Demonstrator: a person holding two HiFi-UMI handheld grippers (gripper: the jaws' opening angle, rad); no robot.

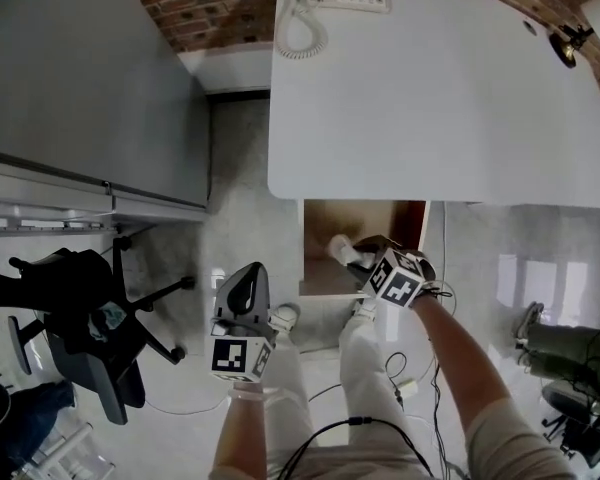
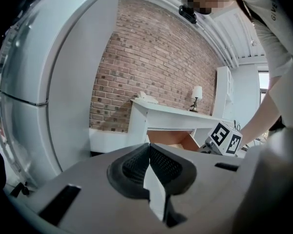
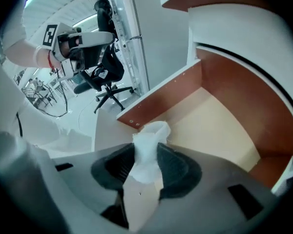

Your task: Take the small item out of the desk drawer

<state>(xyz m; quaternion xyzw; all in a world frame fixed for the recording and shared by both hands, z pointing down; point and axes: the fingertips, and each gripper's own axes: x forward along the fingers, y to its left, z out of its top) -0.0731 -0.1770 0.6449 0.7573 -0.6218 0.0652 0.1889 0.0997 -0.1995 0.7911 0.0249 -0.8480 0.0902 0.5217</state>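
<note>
The right gripper [image 3: 146, 152] pinched a small white wad [image 3: 154, 130], seemingly crumpled paper, just above the open drawer [image 3: 219, 126] under the white desk [image 1: 450, 98]. The left gripper [image 2: 149, 152], jaws pressed together on nothing, hung well apart.

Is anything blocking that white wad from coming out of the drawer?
Nothing visible does. The right gripper is shut on the wad near the front of the open drawer, out from under the desk top.
</note>
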